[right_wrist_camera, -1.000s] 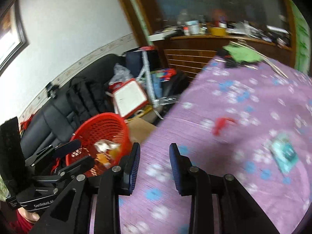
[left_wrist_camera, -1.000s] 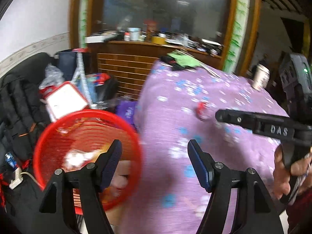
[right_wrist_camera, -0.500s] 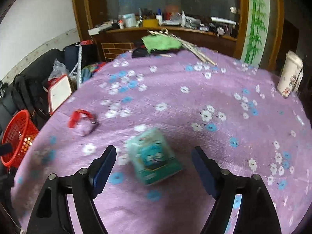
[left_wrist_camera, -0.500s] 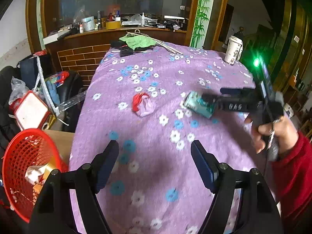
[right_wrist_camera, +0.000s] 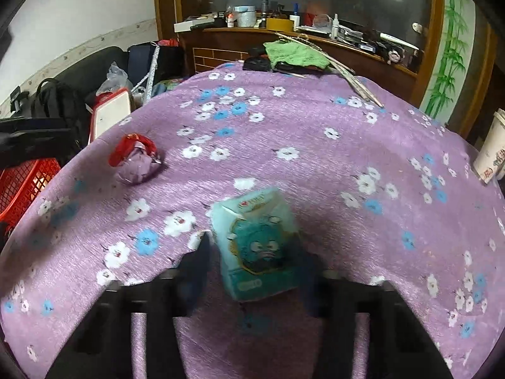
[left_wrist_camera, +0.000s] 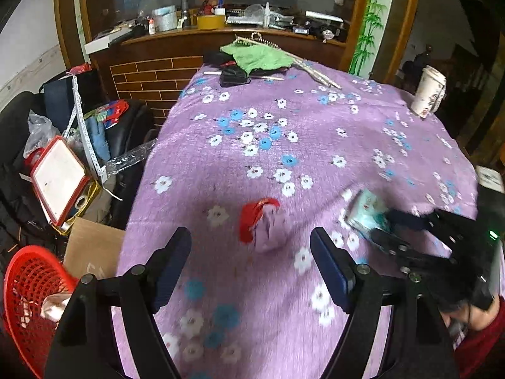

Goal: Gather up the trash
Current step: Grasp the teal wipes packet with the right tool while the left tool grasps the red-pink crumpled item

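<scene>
A crumpled red and clear wrapper [left_wrist_camera: 263,225] lies on the purple flowered tablecloth [left_wrist_camera: 284,145], just ahead of my open left gripper [left_wrist_camera: 251,263]. A teal tissue pack [right_wrist_camera: 257,241] lies between the blurred fingers of my right gripper [right_wrist_camera: 257,263], which stand open on either side of it. The pack [left_wrist_camera: 367,213] and the right gripper [left_wrist_camera: 394,230] also show at the right in the left wrist view. The wrapper [right_wrist_camera: 135,159] shows at the left in the right wrist view. A red mesh basket [left_wrist_camera: 30,293] with trash in it stands below the table's left edge.
A paper cup [left_wrist_camera: 429,91] stands at the table's far right corner. A green cloth [left_wrist_camera: 257,55], a black pouch [left_wrist_camera: 233,77] and long sticks lie at the far end. A cardboard box [left_wrist_camera: 93,254], a red-framed board [left_wrist_camera: 58,178] and bags crowd the floor at left.
My left gripper moved forward and down toward the red wrapper. My right gripper moved in around the teal pack, which now sits between its fingers.
</scene>
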Demonstrator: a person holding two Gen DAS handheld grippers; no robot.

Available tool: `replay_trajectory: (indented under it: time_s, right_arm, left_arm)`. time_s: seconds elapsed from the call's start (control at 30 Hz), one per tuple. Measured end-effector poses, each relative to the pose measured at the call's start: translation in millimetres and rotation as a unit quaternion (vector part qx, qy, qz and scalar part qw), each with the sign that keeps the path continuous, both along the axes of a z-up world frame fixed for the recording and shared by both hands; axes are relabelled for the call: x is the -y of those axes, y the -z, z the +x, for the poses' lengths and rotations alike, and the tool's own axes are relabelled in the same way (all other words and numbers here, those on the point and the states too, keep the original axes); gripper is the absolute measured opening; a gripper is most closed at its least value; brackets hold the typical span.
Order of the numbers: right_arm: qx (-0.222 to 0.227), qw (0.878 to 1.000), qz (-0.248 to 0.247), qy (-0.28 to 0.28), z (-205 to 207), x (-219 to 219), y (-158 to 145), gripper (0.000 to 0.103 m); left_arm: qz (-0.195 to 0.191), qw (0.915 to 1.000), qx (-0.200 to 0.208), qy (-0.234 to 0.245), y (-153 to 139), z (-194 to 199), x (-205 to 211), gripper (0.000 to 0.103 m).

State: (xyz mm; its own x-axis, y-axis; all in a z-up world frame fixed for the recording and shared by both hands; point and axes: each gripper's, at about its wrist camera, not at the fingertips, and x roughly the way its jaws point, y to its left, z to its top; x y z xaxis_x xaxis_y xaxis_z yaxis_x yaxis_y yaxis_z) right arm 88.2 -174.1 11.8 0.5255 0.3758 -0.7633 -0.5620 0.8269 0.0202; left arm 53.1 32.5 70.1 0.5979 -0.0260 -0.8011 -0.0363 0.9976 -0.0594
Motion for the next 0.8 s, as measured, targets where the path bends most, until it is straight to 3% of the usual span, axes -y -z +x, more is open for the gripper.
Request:
replay_trajectory:
  time_s: [0.1, 0.3, 0.33, 0.37, 0.43, 0.53, 0.63, 0.8]
  right_arm:
    - [-0.002, 1.0, -0.001, 0.002, -1.3, 3.9, -0.2, 0.027]
    - [-0.004, 1.0, 0.016, 0.01, 1.5, 11.7, 0.3, 0.027]
    - [-0.003, 1.0, 0.018, 0.009, 2.0, 12.4, -0.1, 0.027]
    - [-0.003, 1.0, 0.02, 0.009, 2.3, 13.0, -1.0, 0.027]
    - [0.0, 1.0, 0.022, 0.01, 1.7, 14.7, -3.0, 0.036]
    - [0.008, 1.0, 0.022, 0.021, 2.1, 19.0, -3.8, 0.057]
    - [-0.002, 0.999, 0.022, 0.028, 6.7, 21.4, 0.4, 0.058]
    - [-0.005, 1.0, 0.016, 0.02, 6.2, 18.8, 2.7, 0.058]
  left_arm:
    - [0.023, 0.9996, -0.013, -0.007, 11.9, 19.1, 6.3, 0.077]
    - [0.036, 0.999, -0.028, 0.0, 31.3, 39.3, 13.6, 0.077]
    - [0.037, 0.9988, -0.031, 0.003, 34.4, 41.1, 15.0, 0.074]
    - [0.038, 0.9987, -0.034, 0.005, 38.5, 42.9, 16.5, 0.062]
    - [0.038, 0.9983, -0.043, 0.008, 45.2, 45.0, 18.5, 0.045]
    - [0.051, 0.9982, -0.029, 0.013, 46.8, 42.0, 24.1, 0.043]
    - [0.044, 0.9987, -0.019, 0.02, 44.7, 36.3, 26.0, 0.038]
    - [0.046, 0.9984, 0.004, 0.033, 33.1, 19.6, 32.1, 0.038]
